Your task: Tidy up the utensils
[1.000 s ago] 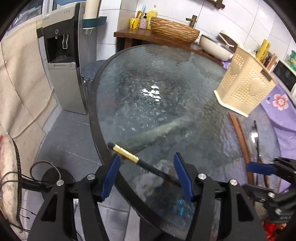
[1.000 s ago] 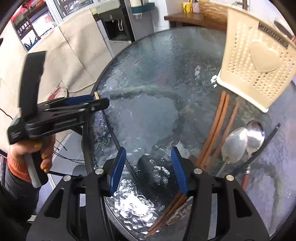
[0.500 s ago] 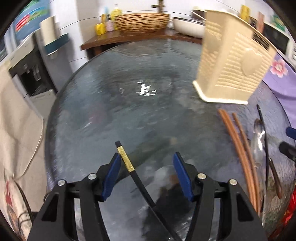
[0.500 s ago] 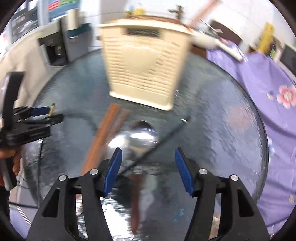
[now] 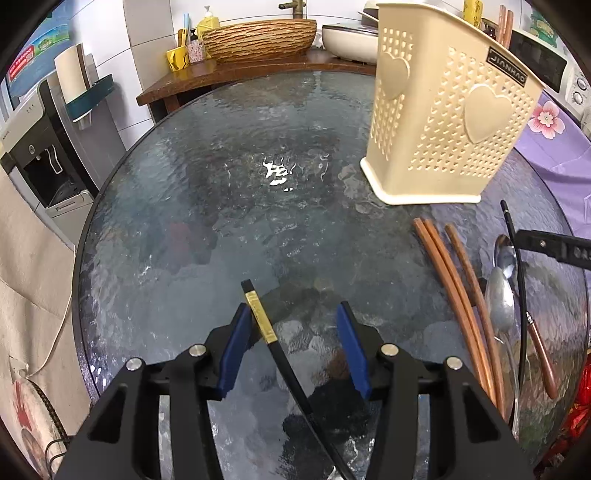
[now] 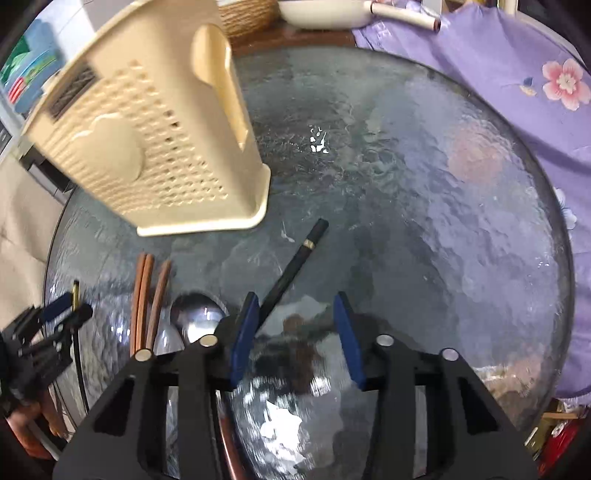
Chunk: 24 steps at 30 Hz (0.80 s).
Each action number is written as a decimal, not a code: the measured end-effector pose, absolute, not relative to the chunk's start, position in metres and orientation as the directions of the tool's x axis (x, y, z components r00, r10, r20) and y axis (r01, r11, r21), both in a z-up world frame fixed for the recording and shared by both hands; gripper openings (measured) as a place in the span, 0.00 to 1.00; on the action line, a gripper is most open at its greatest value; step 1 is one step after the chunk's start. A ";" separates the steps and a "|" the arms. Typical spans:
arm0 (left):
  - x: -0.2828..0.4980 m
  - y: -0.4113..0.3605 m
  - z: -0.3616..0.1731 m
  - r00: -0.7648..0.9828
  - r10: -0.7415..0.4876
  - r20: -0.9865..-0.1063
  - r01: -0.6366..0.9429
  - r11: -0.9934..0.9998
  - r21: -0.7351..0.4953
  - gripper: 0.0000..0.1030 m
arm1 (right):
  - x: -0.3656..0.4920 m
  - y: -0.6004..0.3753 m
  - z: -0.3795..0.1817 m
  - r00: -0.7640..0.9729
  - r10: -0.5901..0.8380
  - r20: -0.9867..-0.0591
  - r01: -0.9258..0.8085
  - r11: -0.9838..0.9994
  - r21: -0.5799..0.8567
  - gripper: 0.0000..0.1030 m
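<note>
A cream perforated utensil holder (image 5: 439,122) stands on the round glass table (image 5: 221,206); it also shows in the right wrist view (image 6: 147,147). My left gripper (image 5: 293,345) is open, with a black gold-banded chopstick (image 5: 266,332) lying between its jaws close to the left pad. My right gripper (image 6: 293,336) is open over a second black chopstick (image 6: 295,266), beside its left pad. Three brown chopsticks (image 5: 454,295) and two metal spoons (image 5: 500,295) lie on the right of the table, also seen as brown chopsticks (image 6: 147,295) and spoons (image 6: 195,321).
A wooden counter (image 5: 236,74) with a wicker basket (image 5: 258,35) and a white bowl (image 5: 347,37) lies beyond the table. A water dispenser (image 5: 40,147) stands at left. Purple floral cloth (image 6: 517,81) lies along the table's right side.
Both grippers swung round over the table. The right one turned left to right, bringing the second black chopstick beside its left pad. The left now faces the holder more squarely.
</note>
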<state>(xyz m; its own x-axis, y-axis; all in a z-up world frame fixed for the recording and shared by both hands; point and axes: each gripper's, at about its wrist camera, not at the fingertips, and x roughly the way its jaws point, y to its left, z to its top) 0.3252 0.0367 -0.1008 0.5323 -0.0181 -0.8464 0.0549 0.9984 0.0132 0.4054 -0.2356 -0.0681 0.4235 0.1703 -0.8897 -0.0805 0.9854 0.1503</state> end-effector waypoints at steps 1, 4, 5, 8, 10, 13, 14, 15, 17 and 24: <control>0.328 0.037 -0.101 0.529 -0.018 -0.849 0.057 0.998 0.014 0.46 | 0.409 -0.233 -0.069 0.423 0.158 -0.892 -0.083 0.987 0.135 0.40; 0.331 0.036 -0.100 0.522 -0.017 -0.853 0.066 0.998 0.021 0.46 | 0.421 -0.219 -0.071 0.422 0.103 -0.901 -0.090 0.993 0.071 0.40; 0.332 0.036 -0.100 0.521 -0.018 -0.854 0.068 0.997 0.021 0.46 | 0.423 -0.215 -0.071 0.418 0.104 -0.903 -0.096 0.993 0.070 0.40; 0.333 0.036 -0.100 0.515 -0.021 -0.857 0.072 0.997 0.020 0.46 | 0.432 -0.206 -0.073 0.421 0.080 -0.904 -0.109 0.993 0.037 0.36; 0.334 0.035 -0.100 0.514 -0.024 -0.858 0.075 0.997 0.018 0.43 | 0.433 -0.200 -0.074 0.429 0.059 -0.901 -0.121 0.993 0.008 0.31; 0.331 0.029 -0.099 0.517 -0.026 -0.855 0.087 0.996 0.022 0.36 | 0.432 -0.197 -0.074 0.433 0.067 -0.899 -0.141 0.990 0.006 0.26; 0.330 0.026 -0.099 0.518 -0.030 -0.855 0.095 0.995 0.023 0.34 | 0.429 -0.195 -0.073 0.434 0.068 -0.898 -0.144 0.990 0.005 0.23; 0.329 0.023 -0.099 0.518 -0.031 -0.855 0.102 0.994 0.025 0.30 | 0.430 -0.195 -0.073 0.434 0.071 -0.898 -0.150 0.989 0.005 0.22; 0.329 0.018 -0.099 0.518 -0.032 -0.855 0.114 0.993 0.031 0.26 | 0.427 -0.195 -0.071 0.429 0.073 -0.900 -0.154 0.988 0.007 0.18; 0.334 0.005 -0.099 0.514 -0.026 -0.857 0.135 0.989 0.051 0.14 | 0.439 -0.206 -0.072 0.408 0.112 -0.906 -0.134 0.989 0.062 0.16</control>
<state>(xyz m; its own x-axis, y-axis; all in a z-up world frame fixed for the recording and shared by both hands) 0.3338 0.0051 -0.0990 0.5142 -0.0263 -0.8572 0.1353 0.9895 0.0509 0.4393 -0.2060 -0.0720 0.4079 0.1119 -0.9061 -0.1338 0.9891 0.0619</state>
